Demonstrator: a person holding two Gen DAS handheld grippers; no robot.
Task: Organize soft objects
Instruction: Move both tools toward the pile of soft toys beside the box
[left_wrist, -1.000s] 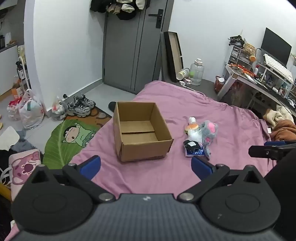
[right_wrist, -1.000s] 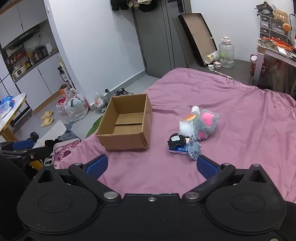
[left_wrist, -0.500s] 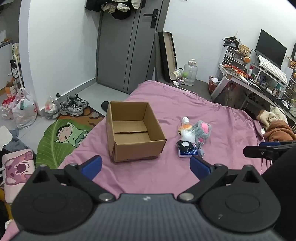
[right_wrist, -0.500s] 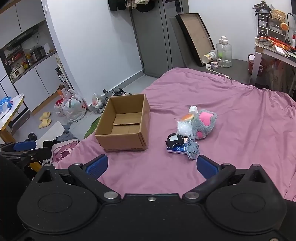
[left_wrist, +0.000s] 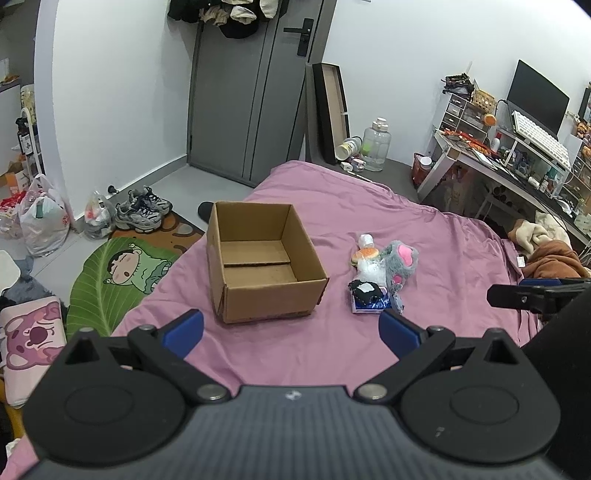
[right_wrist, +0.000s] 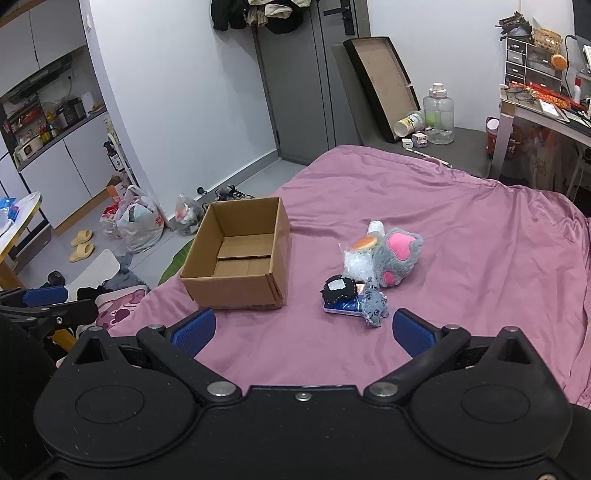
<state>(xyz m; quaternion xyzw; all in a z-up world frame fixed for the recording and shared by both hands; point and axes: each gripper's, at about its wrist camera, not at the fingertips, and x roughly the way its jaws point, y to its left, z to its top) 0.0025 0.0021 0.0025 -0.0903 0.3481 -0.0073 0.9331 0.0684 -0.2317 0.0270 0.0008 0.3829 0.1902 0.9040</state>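
Nothing packed yet: cardboard box (left_wrist: 264, 264) empty near the bed's (right_wrist: 480, 229) left edge, pile of soft toys (right_wrist: 369, 269) just beside it. Left hand-held gripper (left_wrist: 291, 328) and right hand-held gripper (right_wrist: 301, 328) both wide, empty. Next probably: reach a toy, grasp gently.

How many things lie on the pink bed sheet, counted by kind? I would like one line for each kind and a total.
Cardboard box: 1
Plush toys: 3 (grey paw, black toy, small grey toy)
Clear plastic bag: 1
Burger toy: 1
White bottle: 1
Blue packet: 1
Total: 8
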